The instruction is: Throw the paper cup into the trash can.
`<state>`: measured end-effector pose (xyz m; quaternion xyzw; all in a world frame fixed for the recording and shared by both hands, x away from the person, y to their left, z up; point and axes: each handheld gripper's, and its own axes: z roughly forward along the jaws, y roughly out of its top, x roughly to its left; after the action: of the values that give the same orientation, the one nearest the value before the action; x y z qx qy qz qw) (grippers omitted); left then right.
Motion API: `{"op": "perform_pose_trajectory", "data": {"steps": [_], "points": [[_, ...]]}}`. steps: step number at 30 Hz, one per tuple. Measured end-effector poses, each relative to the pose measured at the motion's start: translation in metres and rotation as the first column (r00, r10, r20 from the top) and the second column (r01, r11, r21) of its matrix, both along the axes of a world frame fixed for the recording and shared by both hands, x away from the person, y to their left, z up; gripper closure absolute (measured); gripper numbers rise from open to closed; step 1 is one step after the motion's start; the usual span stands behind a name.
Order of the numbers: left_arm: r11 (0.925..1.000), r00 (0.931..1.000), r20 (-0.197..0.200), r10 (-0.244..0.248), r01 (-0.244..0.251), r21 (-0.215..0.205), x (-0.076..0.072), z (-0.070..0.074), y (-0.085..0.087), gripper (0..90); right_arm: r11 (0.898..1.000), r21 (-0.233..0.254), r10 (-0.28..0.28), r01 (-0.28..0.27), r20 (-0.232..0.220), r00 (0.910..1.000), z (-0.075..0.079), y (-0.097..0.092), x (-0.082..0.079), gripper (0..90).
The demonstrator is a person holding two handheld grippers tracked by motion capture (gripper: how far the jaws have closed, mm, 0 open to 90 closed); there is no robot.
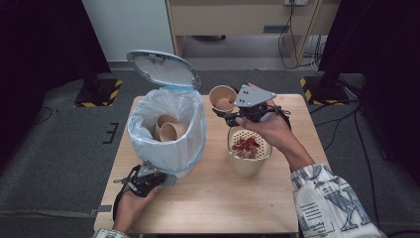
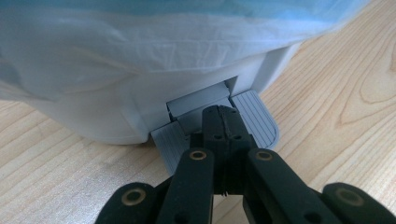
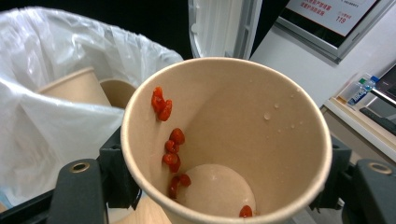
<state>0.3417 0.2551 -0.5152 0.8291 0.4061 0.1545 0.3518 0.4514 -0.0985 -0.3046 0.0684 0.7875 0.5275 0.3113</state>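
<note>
High view: my right tongs (image 1: 229,113) clamp a paper cup (image 1: 222,97) by its wall, far of the strainer pot (image 1: 249,154), right of the bin (image 1: 166,130). Light, crushable, berries stuck inside; grip gently mid-wall. Left tongs (image 2: 223,122), shut, empty, press the pedal (image 2: 258,119).

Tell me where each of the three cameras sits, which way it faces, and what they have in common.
High view: above the near table edge, looking forward and down at the wooden table; both forearms and hands show.
Left gripper view: rides the left claw, low and level, facing the grey foot pedal of the white bag-lined bin; shut black jaws show.
Right gripper view: rides the right claw, looking into the brown paper cup holding red berries.
Shared: the bin appears in all; the cup in the high and right gripper views.
</note>
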Motion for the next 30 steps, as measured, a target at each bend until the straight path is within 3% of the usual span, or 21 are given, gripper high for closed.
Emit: {"op": "perform_pose_trajectory", "data": {"steps": [30], "points": [[1.0, 1.0, 0.001, 0.003, -0.003, -0.008, 0.0, 0.0, 0.0, 90.0, 0.996, 0.06, 0.073, -0.072, -0.015, 0.9972, 0.02, 0.045, -0.007, 29.0]]}}
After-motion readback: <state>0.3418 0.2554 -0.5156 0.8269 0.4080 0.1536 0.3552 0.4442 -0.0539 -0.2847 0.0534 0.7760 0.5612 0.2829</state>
